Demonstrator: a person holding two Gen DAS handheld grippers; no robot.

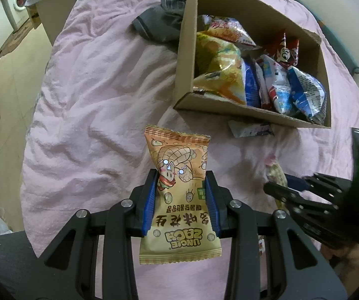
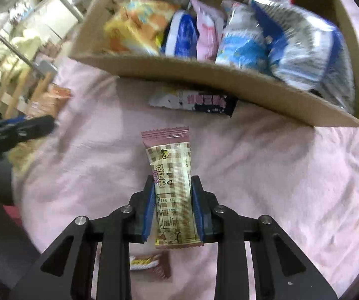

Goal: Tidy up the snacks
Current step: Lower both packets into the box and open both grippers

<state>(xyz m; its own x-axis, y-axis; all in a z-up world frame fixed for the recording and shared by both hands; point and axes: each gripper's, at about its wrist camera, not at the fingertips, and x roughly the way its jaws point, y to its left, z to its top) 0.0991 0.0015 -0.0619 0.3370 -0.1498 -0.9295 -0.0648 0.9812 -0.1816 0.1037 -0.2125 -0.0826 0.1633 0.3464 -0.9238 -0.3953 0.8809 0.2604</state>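
Observation:
My left gripper (image 1: 181,175) is shut on an orange peanut snack bag (image 1: 179,200), held above the pink bedsheet, short of the cardboard box (image 1: 254,113). The box holds several snack bags (image 1: 229,57). My right gripper (image 2: 172,180) is shut on a pink-and-cream checked snack bar (image 2: 173,187), held in front of the same box (image 2: 204,75). The right gripper also shows in the left wrist view (image 1: 279,190) at the right, beside the left one. The left gripper shows blurred at the left edge of the right wrist view (image 2: 36,125).
A white and dark snack packet (image 2: 192,100) lies on the sheet against the box's near wall, also in the left wrist view (image 1: 250,128). A brown packet (image 2: 152,262) lies under my right gripper. Grey clothing (image 1: 162,22) lies left of the box. The bed edge drops to the floor at left.

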